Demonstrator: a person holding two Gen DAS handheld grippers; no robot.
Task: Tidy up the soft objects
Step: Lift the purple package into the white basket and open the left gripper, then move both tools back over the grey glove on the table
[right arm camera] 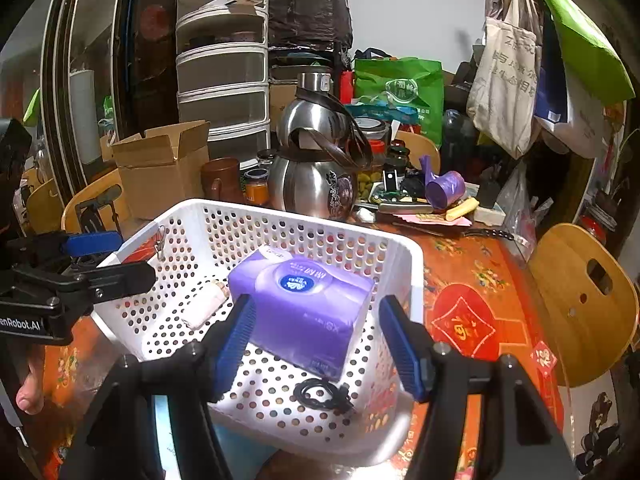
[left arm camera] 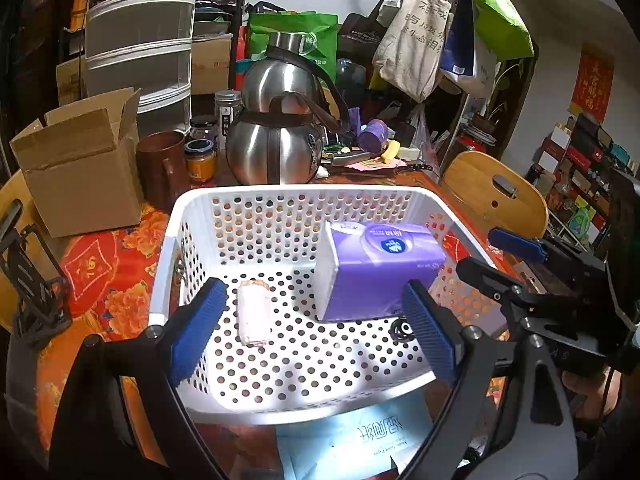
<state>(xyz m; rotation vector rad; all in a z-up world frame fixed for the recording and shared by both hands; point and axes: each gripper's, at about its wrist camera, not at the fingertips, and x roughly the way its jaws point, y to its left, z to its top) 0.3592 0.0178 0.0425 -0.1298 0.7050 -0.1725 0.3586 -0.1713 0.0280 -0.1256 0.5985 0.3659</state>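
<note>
A white perforated basket (left arm camera: 192,216) (right arm camera: 404,264) stands on the red patterned tablecloth. Inside lie a purple tissue pack (left arm camera: 376,268) (right arm camera: 304,304), a small white-pink rolled cloth (left arm camera: 254,312) (right arm camera: 204,306) and a black hair tie (left arm camera: 401,329) (right arm camera: 322,394). My left gripper (left arm camera: 316,328) is open and empty above the basket's near side, the roll by its left finger. My right gripper (right arm camera: 320,340) is open and empty, hovering just in front of the tissue pack. A pale blue tissue pack (left arm camera: 360,440) lies under the basket's near edge.
Behind the basket stand a steel kettle (left arm camera: 276,136) (right arm camera: 316,168), a brown mug (left arm camera: 162,164), jars and an open cardboard box (left arm camera: 80,164) (right arm camera: 160,168). A purple roll (right arm camera: 444,188) and clutter lie at the back. A wooden chair (right arm camera: 580,300) stands on the right.
</note>
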